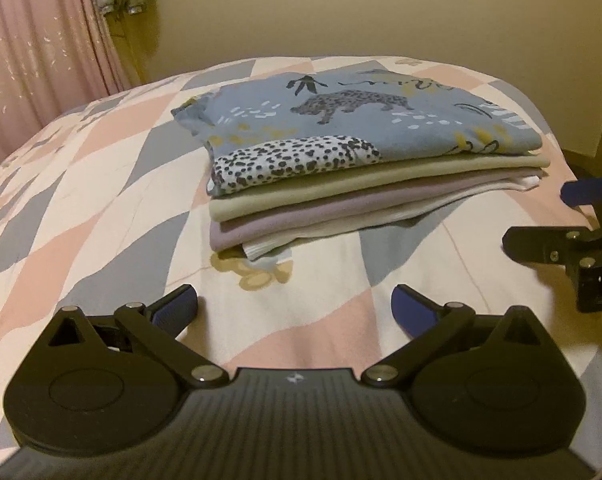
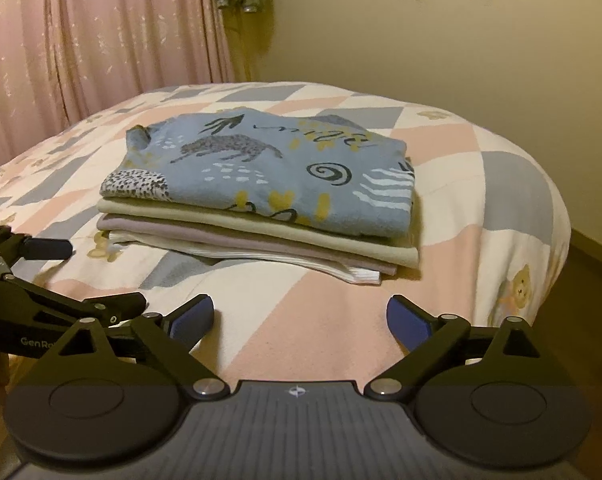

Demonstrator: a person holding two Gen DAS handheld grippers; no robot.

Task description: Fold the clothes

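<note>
Left wrist view, stack of folded clothes [image 1: 353, 168]: four garments piled flat near the middle of the bed [image 1: 81, 208], edges roughly lined up.
Top garment: blue printed top [image 1: 341, 120] with leopard and spotted patches, folded into a rectangle.
Layers below: cream piece [image 1: 301, 192], then lilac piece [image 1: 293, 216], then white piece [image 1: 321, 228] at the bottom, its corner poking out in front.
Left tongs [image 1: 295, 312]: released, blue pads spread wide, nothing between them, hovering over the bedspread just short of the stack.
Right tongs [image 2: 301, 316]: likewise spread and empty, near the stack's front edge, apart from it.
Surroundings: pink curtain [image 2: 101, 40] behind the bed, yellowish wall [image 2: 461, 60] to the right.
</note>
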